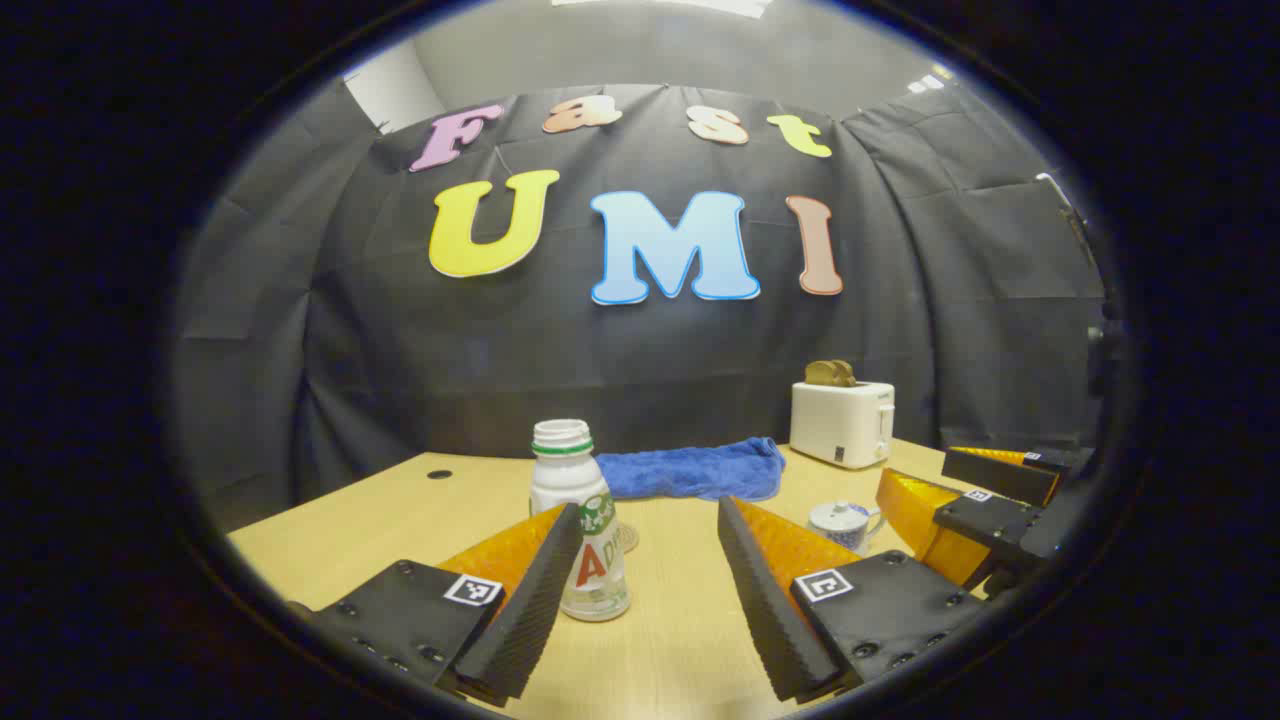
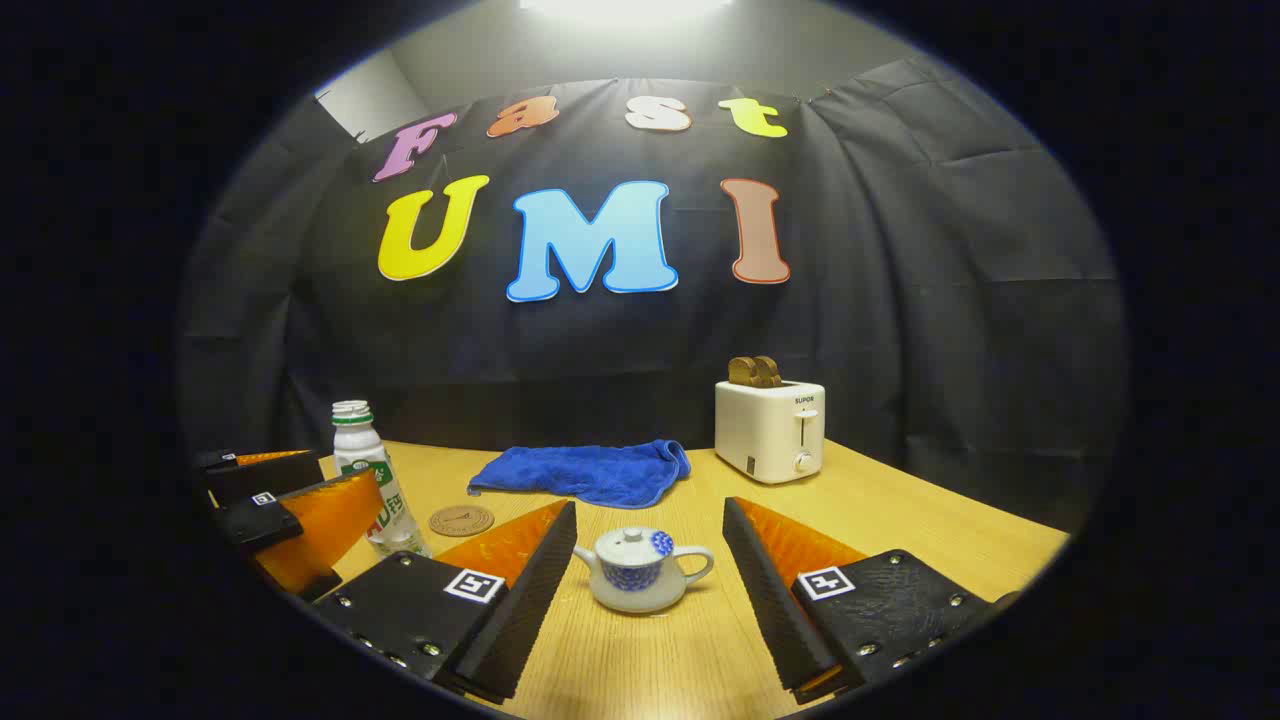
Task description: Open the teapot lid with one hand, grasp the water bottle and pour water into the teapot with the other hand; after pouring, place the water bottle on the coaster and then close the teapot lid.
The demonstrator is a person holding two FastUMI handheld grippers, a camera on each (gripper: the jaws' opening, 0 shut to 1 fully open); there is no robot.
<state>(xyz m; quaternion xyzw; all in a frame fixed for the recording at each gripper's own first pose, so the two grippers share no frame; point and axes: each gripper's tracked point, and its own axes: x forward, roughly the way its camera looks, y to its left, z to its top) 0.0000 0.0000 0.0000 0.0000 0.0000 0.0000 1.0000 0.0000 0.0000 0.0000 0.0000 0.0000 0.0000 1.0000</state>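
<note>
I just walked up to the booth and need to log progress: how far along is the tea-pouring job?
Nothing looks done yet. The teapot sits on the table with its lid on, and the water bottle stands uncapped, off the coaster. In hand: the right gripper is open around the teapot, the left gripper open near the bottle. Lifting the lid, pouring, parking the bottle and closing all remain.

The water bottle [image 1: 581, 520] stands upright on the table [image 2: 900, 520], uncapped, white above with a green neck ring and a clear base, its label partly hidden. Just behind it lies the round brown coaster [image 2: 461, 520], flat and bare. The teapot [image 2: 640, 572], small and white with blue flower patterning, sits upright well apart from the bottle, lid [image 2: 632, 543] on.
</note>
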